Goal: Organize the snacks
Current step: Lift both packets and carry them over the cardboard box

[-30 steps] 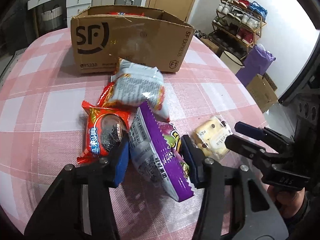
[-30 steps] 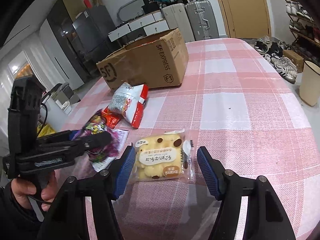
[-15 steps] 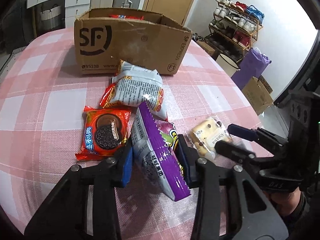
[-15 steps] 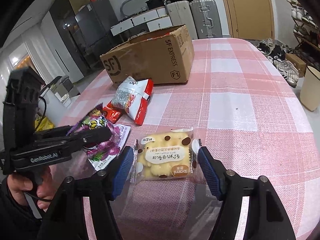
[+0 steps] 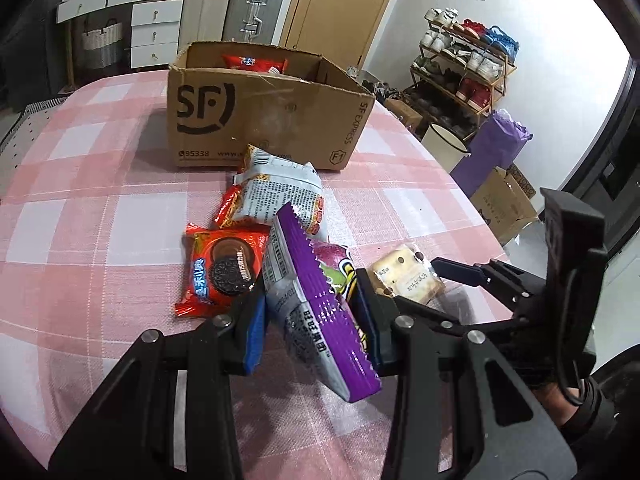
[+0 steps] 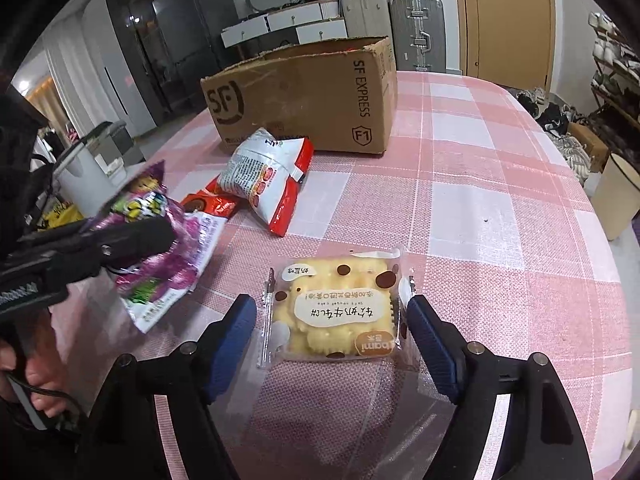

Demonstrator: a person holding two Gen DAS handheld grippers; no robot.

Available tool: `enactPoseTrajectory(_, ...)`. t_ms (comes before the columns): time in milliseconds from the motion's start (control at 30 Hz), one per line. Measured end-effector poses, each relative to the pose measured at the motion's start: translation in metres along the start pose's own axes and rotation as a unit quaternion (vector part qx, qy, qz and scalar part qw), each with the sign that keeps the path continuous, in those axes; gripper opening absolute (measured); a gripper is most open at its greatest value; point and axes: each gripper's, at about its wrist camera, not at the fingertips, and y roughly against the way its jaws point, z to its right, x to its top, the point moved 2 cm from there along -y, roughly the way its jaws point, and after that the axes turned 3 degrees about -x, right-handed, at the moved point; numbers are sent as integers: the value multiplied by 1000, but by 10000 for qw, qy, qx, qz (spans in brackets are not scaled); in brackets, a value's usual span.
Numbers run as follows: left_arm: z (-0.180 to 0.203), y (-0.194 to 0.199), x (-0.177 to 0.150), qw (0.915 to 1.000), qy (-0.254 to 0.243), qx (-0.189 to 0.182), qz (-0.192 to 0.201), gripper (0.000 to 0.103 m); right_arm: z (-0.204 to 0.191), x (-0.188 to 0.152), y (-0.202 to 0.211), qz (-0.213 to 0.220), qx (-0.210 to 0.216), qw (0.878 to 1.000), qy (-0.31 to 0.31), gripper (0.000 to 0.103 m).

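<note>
**Gripping one snack, lining up on another**

Pinching the purple snack bag (image 5: 316, 300) between its pads, the left gripper (image 5: 312, 324) is holding it tilted just above the checked tablecloth (image 5: 100, 220). The right gripper (image 6: 332, 332) is opening its jaws wide around the yellow cracker packet (image 6: 340, 312), not pressing it. Glossy and puffy, the bag could be slipping out on its way to the cardboard box (image 5: 256, 120).

A wooden door (image 5: 332, 4) is set in a white wall, with two hard-shell suitcases (image 5: 234, 10) stood just left of it and a white chest of drawers (image 5: 154, 28) further left. A loaded shoe rack (image 5: 466, 68) is seen right of the door. Daylight is admitted beyond the rack.
</note>
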Motion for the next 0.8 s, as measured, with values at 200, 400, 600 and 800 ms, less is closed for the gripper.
enactPoseTrajectory(200,-11,16,-1,9999,129,-29,77,36,-6,1,-11,-193,-212,9994,175,82)
enactPoseTrajectory(400,-18,25,-2,9996,232,-41,160,36,-16,1,-18,-274,-528,9970,486,78)
enactPoseTrajectory(600,-24,35,-3,9992,313,-78,244,36,-19,1,-16,-209,-595,9962,605,66)
enactPoseTrajectory(800,-29,46,-4,9988,363,-85,329,36,-13,3,-11,-123,-228,9994,241,66)
